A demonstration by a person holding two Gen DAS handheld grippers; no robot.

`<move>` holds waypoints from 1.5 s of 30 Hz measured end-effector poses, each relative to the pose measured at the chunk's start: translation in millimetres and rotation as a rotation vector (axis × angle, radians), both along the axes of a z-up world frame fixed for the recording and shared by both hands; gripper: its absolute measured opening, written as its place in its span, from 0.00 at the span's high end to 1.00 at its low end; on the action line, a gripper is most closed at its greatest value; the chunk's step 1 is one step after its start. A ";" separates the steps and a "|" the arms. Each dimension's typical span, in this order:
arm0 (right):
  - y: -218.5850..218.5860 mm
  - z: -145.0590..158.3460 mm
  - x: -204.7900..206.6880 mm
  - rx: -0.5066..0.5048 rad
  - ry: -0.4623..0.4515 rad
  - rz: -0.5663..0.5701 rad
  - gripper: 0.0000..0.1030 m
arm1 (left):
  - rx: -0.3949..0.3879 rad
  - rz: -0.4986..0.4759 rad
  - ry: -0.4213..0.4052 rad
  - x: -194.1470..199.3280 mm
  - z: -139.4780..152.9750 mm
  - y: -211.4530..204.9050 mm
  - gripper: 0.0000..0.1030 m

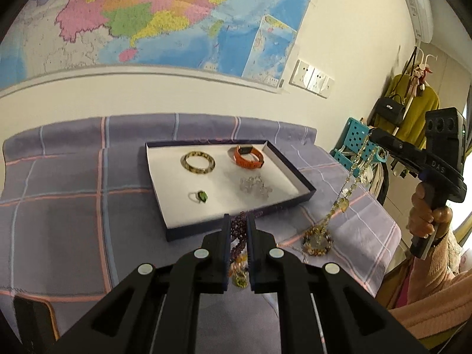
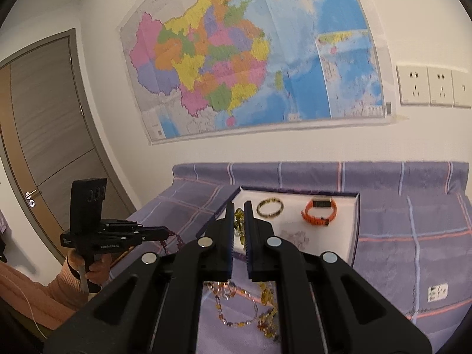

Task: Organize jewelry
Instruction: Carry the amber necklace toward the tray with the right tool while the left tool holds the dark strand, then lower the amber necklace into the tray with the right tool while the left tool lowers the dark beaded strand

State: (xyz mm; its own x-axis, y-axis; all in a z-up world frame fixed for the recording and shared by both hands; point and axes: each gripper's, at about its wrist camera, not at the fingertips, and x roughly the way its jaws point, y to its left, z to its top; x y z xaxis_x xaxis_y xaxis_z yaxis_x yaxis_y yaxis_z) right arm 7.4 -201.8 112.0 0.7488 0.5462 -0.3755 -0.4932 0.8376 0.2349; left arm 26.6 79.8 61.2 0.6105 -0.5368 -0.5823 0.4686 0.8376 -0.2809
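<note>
Left gripper [image 1: 238, 221] clamping purple bead strand [image 1: 237, 233], hovering just before near edge of tray [image 1: 236, 227]. Right gripper [image 2: 239, 209] pinching yellow bead necklace [image 1: 348, 188], lifting it; lower end trailing on plaid cloth [image 1: 73, 206]. Inside tray: amber bangle [image 1: 198, 162], orange watch [image 1: 248, 156], green ring [image 1: 200, 196], clear bead bracelet [image 1: 255, 187]. Pink bead necklace [image 2: 236, 306] lying loose on cloth.
</note>
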 end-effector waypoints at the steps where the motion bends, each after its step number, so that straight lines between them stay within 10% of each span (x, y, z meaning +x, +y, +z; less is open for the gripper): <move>1: 0.3 4.4 0.6 -0.001 -0.010 -0.001 0.94 | 0.000 0.002 -0.005 0.8 2.4 0.4 0.92; 17: 9.5 52.5 40.2 -0.023 -0.099 -0.023 0.94 | 0.031 0.046 -0.071 40.4 33.2 -5.2 0.92; 45: 21.8 19.5 119.7 -0.096 -0.042 -0.097 0.94 | 0.114 0.060 -0.011 113.9 6.7 -39.8 0.92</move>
